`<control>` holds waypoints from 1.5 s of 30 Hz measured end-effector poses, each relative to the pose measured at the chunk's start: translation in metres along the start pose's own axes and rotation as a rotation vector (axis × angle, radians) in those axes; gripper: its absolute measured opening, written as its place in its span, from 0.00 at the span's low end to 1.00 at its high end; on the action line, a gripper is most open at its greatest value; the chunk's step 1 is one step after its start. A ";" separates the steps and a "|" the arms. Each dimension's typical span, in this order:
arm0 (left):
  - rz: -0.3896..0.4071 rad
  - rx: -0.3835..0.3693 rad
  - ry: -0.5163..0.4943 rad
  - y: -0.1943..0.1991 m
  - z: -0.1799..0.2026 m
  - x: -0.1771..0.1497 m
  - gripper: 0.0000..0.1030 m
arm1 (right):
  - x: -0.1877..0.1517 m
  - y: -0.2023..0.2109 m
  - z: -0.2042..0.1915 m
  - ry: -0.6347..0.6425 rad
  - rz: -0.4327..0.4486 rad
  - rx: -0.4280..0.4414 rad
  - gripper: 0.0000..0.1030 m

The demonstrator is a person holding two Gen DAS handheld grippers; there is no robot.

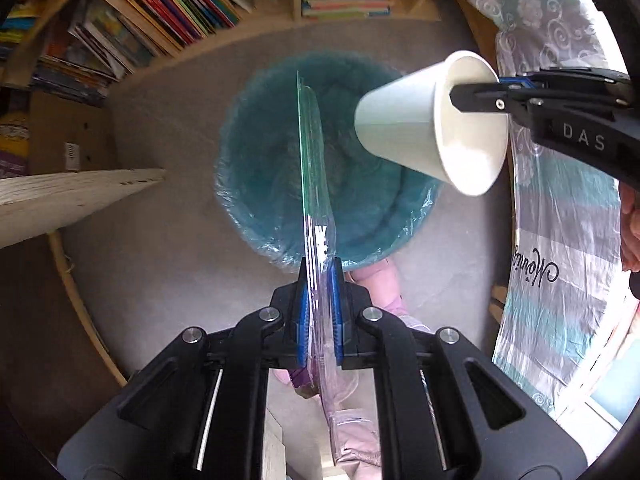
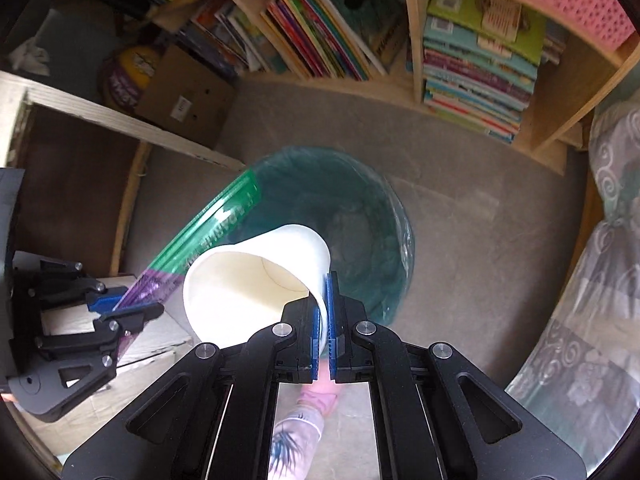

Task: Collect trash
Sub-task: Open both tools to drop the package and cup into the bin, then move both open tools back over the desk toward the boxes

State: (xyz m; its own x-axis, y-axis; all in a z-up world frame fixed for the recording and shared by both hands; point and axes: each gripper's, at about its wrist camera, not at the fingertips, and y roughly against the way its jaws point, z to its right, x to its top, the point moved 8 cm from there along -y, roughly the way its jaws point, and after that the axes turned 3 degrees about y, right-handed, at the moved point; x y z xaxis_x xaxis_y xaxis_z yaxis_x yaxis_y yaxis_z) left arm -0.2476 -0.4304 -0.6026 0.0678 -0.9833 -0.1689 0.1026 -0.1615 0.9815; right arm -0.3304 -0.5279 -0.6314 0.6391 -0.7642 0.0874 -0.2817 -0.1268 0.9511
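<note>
A round bin lined with a teal plastic bag stands on the grey carpet below both grippers; it also shows in the right wrist view. My left gripper is shut on a clear plastic zip bag with a green and purple strip, held edge-on above the bin. The zip bag also shows in the right wrist view. My right gripper is shut on the rim of a white paper cup, tilted above the bin. The cup and right gripper show in the left wrist view.
A wooden bookshelf full of books lines the far wall. A cardboard box sits by a pale wooden board. A bed with patterned cover is at the right. A person's pink-slippered foot is beside the bin.
</note>
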 end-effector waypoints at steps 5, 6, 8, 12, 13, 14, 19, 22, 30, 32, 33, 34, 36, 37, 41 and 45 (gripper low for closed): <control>-0.025 0.007 -0.023 -0.027 -0.005 0.009 0.16 | 0.000 -0.026 0.008 0.001 -0.028 0.002 0.21; -0.023 0.024 -0.029 -0.030 -0.007 0.010 0.21 | 0.001 -0.029 0.011 0.000 -0.031 -0.007 0.34; -0.016 0.051 -0.036 -0.035 -0.008 0.013 0.35 | 0.001 -0.029 0.013 -0.007 -0.029 -0.005 0.52; -0.005 0.055 -0.026 -0.035 -0.009 0.017 0.36 | 0.003 -0.024 0.017 -0.016 -0.018 0.000 0.54; -0.001 0.057 -0.023 -0.032 -0.009 0.017 0.39 | 0.004 -0.021 0.018 -0.017 -0.012 -0.003 0.57; 0.007 0.054 -0.020 -0.028 -0.009 0.017 0.41 | 0.005 -0.017 0.018 -0.018 -0.003 -0.003 0.58; 0.043 0.051 -0.002 -0.001 -0.007 0.017 0.49 | 0.006 0.009 0.016 -0.015 0.029 0.001 0.62; 0.084 0.041 0.013 0.026 -0.005 0.016 0.54 | 0.006 0.034 0.010 0.002 0.051 0.018 0.64; 0.221 0.058 -0.007 0.129 0.011 0.000 0.66 | 0.003 0.122 -0.024 0.130 0.106 0.056 0.70; 0.243 0.063 0.008 0.155 0.013 -0.006 0.70 | 0.004 0.144 -0.035 0.167 0.119 0.069 0.74; 0.261 0.063 0.019 0.169 0.013 -0.010 0.72 | 0.005 0.158 -0.043 0.192 0.126 0.077 0.76; 0.278 0.062 0.029 0.181 0.012 -0.013 0.76 | 0.007 0.169 -0.049 0.210 0.133 0.085 0.78; 0.320 0.061 0.046 0.209 0.014 -0.021 0.79 | 0.010 0.192 -0.060 0.237 0.151 0.104 0.85; 0.337 0.068 0.052 0.224 0.015 -0.025 0.80 | 0.013 0.204 -0.066 0.251 0.164 0.107 0.85; 0.372 0.094 0.093 0.268 0.010 -0.044 0.84 | 0.021 0.250 -0.091 0.312 0.211 0.106 0.86; 0.410 0.111 0.170 0.306 -0.004 -0.064 0.87 | 0.029 0.289 -0.117 0.372 0.245 0.117 0.86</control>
State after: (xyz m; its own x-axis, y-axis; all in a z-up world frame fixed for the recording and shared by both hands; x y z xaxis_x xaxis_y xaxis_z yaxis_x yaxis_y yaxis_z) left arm -0.2166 -0.4162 -0.2916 0.2431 -0.9418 0.2320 -0.0731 0.2207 0.9726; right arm -0.3101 -0.5126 -0.3192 0.7514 -0.5040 0.4259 -0.5214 -0.0578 0.8514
